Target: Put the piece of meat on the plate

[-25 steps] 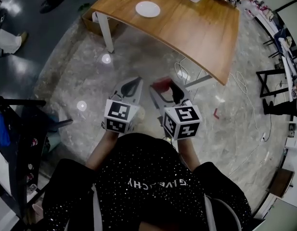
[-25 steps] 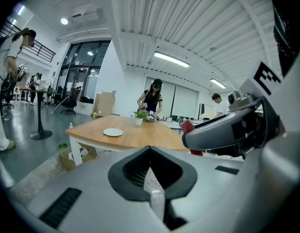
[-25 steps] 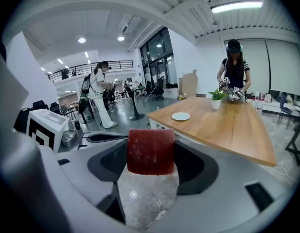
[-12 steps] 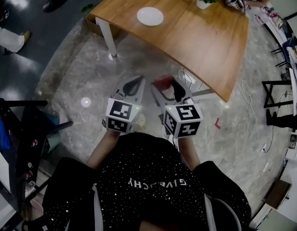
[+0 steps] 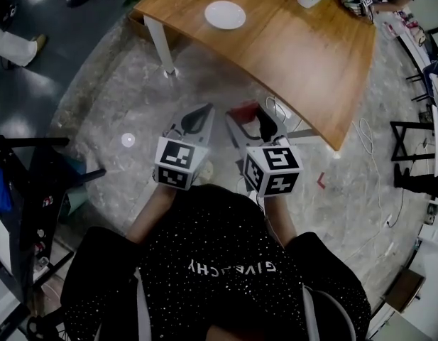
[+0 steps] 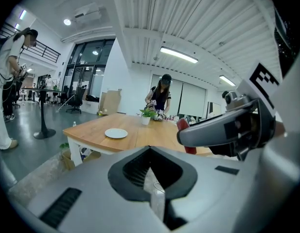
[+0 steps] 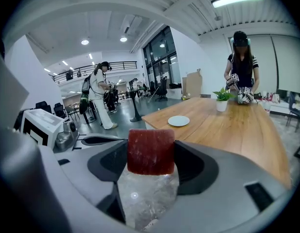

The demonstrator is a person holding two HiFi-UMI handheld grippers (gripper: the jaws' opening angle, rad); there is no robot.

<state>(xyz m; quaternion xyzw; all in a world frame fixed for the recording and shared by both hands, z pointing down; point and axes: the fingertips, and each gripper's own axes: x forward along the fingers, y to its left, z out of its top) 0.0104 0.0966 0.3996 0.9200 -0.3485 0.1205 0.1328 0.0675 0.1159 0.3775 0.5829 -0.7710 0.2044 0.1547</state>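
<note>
The right gripper (image 7: 150, 155) pinches a red-brown, flat rectangular piece of meat (image 7: 150, 147) between its jaw tips. The left gripper (image 6: 150, 148) has its jaws pressed together with nothing between them. Both hang over a grey marbled stone floor (image 5: 112, 105), well apart from the round white plate (image 5: 225, 14) on the light wooden table (image 5: 311, 45). The room is an open office. Compared with 0.5 s earlier, the plate lies slightly nearer the top edge of the head view; the hold on the meat is unchanged.

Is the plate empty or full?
Empty. The plate looks bare white on the table; the meat sits clamped in the right gripper.
</note>
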